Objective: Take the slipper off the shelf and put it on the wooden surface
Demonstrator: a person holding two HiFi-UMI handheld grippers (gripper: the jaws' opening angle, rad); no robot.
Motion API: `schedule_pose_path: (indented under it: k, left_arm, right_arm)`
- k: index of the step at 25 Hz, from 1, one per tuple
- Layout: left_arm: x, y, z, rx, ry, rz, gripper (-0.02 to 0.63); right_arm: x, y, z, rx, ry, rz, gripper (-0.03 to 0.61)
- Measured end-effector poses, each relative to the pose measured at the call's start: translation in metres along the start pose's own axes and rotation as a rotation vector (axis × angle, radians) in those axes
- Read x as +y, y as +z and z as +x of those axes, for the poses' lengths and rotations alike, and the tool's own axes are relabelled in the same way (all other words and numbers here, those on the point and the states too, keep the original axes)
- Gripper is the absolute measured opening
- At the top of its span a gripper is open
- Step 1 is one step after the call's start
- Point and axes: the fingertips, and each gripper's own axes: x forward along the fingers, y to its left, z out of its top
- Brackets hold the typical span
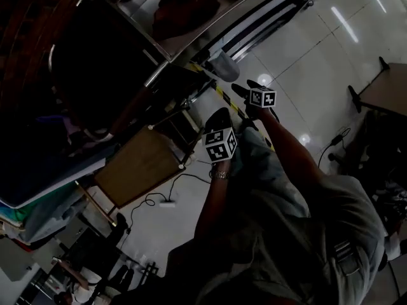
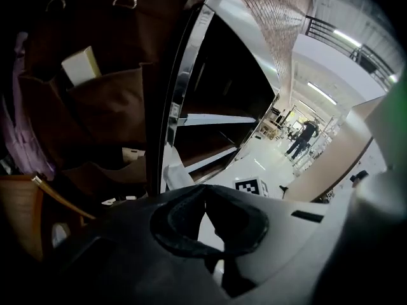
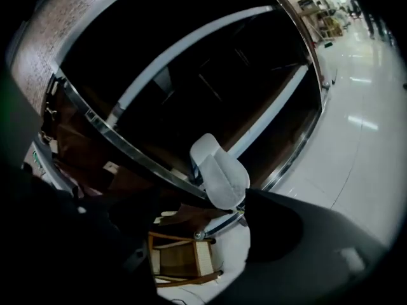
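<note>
At the shelf (image 1: pixel 166 64) edge, the right gripper (image 1: pixel 245 88) is held with fingers apart near the grey slipper (image 3: pixel 219 170), ready for grasping; the left gripper (image 2: pixel 203 192) is closed on nothing.

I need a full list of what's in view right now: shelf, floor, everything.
slipper: one, light grey, on the shelf's front edge
shelf: one, dark with shiny metal rails, ahead of both claws
wooden surface: one, brown, low on the floor beside the shelf
hanging organiser: one, brown, left of the shelf, with a cream box in a pocket
cable: one, dark, on the floor by the wooden surface, ending at a white adapter
table: one, brown top, far right
distant person: one, dark clothes, far down the hall
floor: white, glossy tiles
left claw: jaws together, empty
right claw: jaws apart, empty, short of the slipper
</note>
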Motion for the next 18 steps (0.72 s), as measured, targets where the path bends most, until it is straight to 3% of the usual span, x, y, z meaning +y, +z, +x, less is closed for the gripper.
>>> schedule_pose_path:
  k: [6,8,9,10,14,18]
  left_arm:
    - [0.058,-0.041,0.01,-0.033,0.078,0.008,0.005]
    - [0.076,-0.051,0.007,-0.032,0.107,-0.013,0.005]
    - [0.081,-0.053,0.003,-0.033,0.119,-0.021,0.005]
    - [0.083,-0.054,0.0,-0.036,0.13,-0.027,0.005]
    - [0.071,-0.042,-0.019,-0.028,0.136,-0.045,0.005]
    - [0.031,0.002,-0.043,-0.03,0.093,-0.005,0.005]
  right_arm:
    - [-0.072,-0.003,0.098,-0.033,-0.023,0.091,0.489]
    - [-0.071,0.003,0.117,-0.061,0.011,0.158,0.412]
    - [-0.068,0.006,0.121,-0.067,0.023,0.171,0.242]
    - [-0.064,0.009,0.121,-0.064,0.03,0.156,0.201]
    - [-0.033,0.028,0.088,-0.014,0.013,-0.034,0.084]
    - [0.003,0.054,0.004,-0.004,-0.092,-0.157,0.069]
